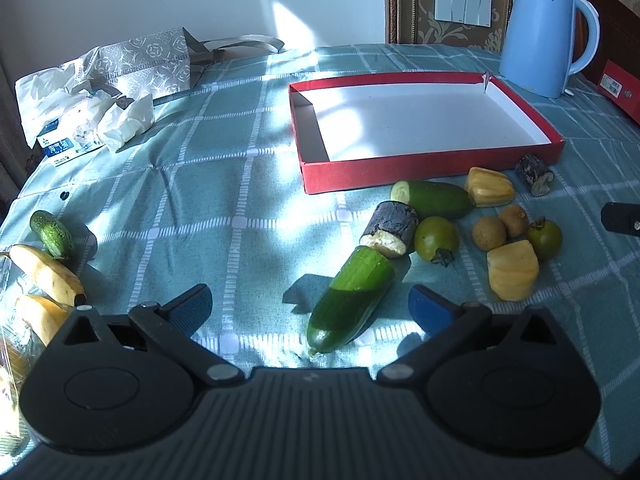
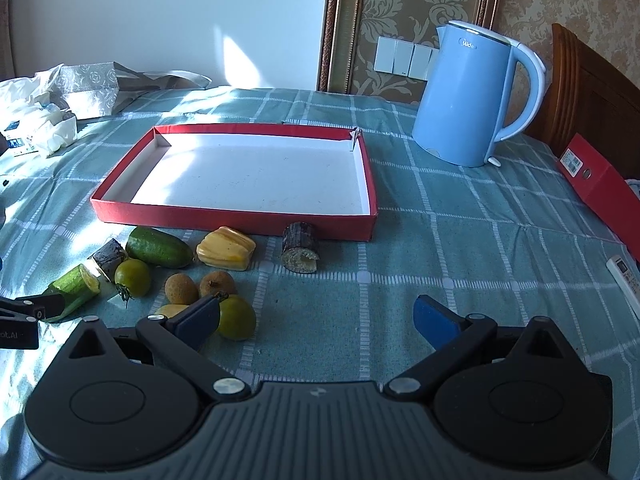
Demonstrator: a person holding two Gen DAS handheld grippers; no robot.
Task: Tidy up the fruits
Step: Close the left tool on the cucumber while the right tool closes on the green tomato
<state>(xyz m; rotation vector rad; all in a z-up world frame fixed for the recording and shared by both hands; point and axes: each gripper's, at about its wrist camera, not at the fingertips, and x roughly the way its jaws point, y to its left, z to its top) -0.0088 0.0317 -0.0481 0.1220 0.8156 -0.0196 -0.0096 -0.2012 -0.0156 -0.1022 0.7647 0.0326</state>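
Both the left gripper (image 1: 310, 306) and right gripper (image 2: 316, 318) gape apart over bare tablecloth (image 2: 400, 240) before the red tray (image 2: 240, 220).

Setting: a home dining room, indicated by the counter under a teal checked tablecloth (image 2: 460, 248), a blue electric kettle (image 2: 468, 96), damask wallpaper (image 2: 404, 4) with wall switches (image 2: 404, 60), a wooden chair back (image 2: 588, 100) and a tissue pack (image 1: 84, 120).

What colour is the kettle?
The plastic electric kettle is light blue, clearest in the right wrist view.
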